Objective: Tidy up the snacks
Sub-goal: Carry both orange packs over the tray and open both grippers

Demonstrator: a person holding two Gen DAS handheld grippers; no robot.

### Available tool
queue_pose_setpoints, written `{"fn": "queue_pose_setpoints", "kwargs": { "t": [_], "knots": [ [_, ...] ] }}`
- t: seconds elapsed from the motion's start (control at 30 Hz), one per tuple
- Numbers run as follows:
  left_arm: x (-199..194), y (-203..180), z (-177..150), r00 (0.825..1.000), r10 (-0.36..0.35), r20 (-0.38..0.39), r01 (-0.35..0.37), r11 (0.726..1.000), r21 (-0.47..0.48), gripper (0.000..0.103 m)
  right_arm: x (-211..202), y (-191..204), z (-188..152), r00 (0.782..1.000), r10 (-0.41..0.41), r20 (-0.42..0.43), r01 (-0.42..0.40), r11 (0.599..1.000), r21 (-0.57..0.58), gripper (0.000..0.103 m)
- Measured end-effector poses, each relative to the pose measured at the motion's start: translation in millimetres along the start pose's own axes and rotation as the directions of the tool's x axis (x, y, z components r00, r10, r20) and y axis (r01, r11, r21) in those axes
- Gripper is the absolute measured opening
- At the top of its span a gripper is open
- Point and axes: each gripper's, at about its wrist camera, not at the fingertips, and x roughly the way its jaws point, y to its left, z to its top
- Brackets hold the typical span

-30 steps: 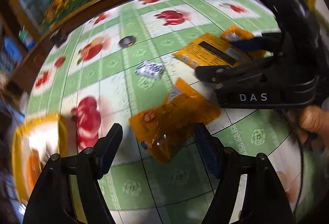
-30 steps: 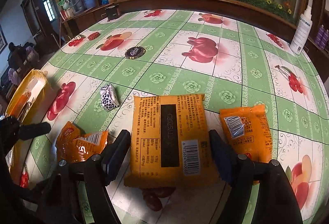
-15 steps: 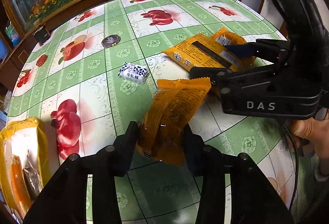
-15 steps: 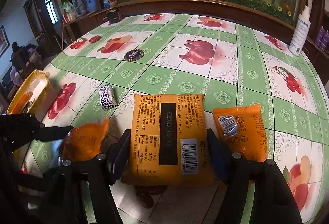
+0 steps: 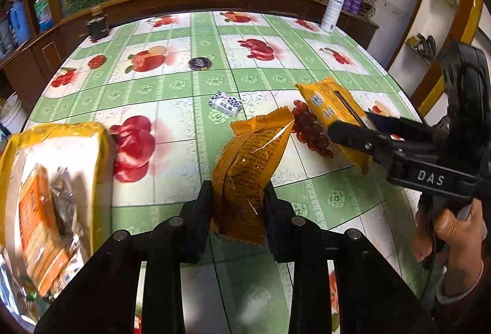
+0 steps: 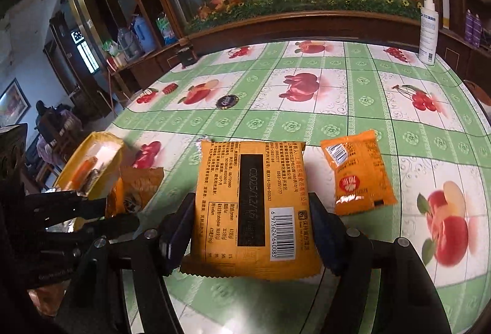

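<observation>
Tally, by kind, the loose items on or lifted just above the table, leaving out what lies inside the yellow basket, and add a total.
Orange snack packets: 3 (one in the left tool, one large in the right tool, one small lying on the tablecloth)
Blue-and-white wrapped candy: 1
Dark round disc: 1
White spray bottle: 1
Small dark box: 1
Total: 7

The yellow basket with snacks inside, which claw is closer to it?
Left. The left claw, closing on a small orange packet, is just beside the yellow basket. The right claw holds the big orange packet farther away, beyond the left one.
</observation>
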Motion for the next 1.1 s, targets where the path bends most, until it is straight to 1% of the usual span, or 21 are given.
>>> {"fn": "queue_pose_setpoints", "kwargs": {
  "t": [0.1,0.3,0.43,0.5,0.7,0.93,1.1],
  "knots": [
    [-13,6,-8,1.0,-0.001,0.015,0.002,0.999,-0.044,0.028,-14,9,-7,1.0,0.019,0.016,-0.019,1.0,0.009,0.071],
    [-35,17,-23,0.999,0.015,0.033,-0.012,0.995,-0.103,0.028,-39,34,-19,0.997,0.057,0.044,-0.057,0.998,-0.006,0.071],
    [-55,26,-34,0.996,0.068,0.057,-0.061,0.99,-0.125,0.028,-50,53,-24,0.996,0.073,0.054,-0.071,0.997,-0.028,0.071],
    [-63,31,-39,0.994,0.08,0.068,-0.07,0.988,-0.138,0.028,-56,63,-26,0.995,0.081,0.059,-0.078,0.996,-0.043,0.071],
    [-88,49,-53,0.988,0.112,0.102,-0.092,0.979,-0.182,0.028,-64,93,-31,0.992,0.105,0.065,-0.1,0.992,-0.081,0.071],
    [-111,68,-63,0.982,0.128,0.137,-0.094,0.968,-0.231,0.028,-68,119,-34,0.99,0.124,0.06,-0.117,0.986,-0.119,0.071],
    [-120,80,-67,0.979,0.136,0.15,-0.094,0.961,-0.262,0.028,-68,132,-34,0.99,0.133,0.056,-0.125,0.982,-0.14,0.071]
  ]
}}
